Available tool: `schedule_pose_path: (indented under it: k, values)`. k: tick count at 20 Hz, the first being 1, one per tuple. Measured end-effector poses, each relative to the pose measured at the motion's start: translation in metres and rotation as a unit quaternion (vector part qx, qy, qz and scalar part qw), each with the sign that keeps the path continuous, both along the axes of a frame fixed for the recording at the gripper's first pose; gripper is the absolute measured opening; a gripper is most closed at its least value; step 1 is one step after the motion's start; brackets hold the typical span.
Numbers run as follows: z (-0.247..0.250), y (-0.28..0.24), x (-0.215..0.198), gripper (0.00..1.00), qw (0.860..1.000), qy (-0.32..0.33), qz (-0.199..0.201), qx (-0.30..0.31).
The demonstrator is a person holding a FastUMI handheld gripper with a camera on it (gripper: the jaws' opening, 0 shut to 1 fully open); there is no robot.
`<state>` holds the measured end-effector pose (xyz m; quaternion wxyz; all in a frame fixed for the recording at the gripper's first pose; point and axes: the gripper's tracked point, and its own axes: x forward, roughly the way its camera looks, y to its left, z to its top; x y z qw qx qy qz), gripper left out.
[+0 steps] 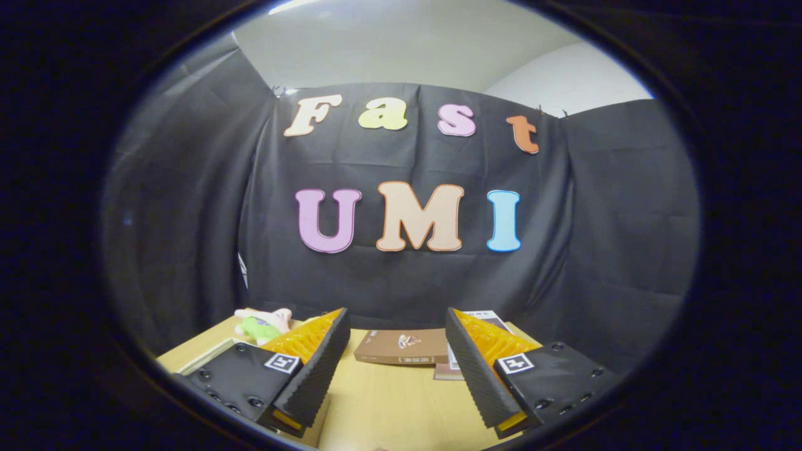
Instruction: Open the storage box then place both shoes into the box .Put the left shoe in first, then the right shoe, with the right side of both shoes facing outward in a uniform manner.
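Observation:
My gripper (397,322) stands open above a light wooden table (382,394), its two orange-and-black fingers (313,363) spread wide with nothing between them. Beyond the fingers, near the far edge of the table, lies a flat brown box (401,346) with a small picture on its lid; the lid is down. I see no shoes from here.
A pink and green plush toy (263,324) lies at the far left corner of the table, beyond the left finger. A booklet or paper (485,316) rests behind the right finger next to the brown box. Black cloth walls close the booth on three sides.

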<state>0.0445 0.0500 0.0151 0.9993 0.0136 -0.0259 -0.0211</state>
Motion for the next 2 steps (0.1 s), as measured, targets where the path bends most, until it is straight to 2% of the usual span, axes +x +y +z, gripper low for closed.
schedule_pose_path:
  k: [2]
  values:
    - [-0.0014,-0.0073,-0.0046,0.98,1.0,0.0,-0.007,0.007]
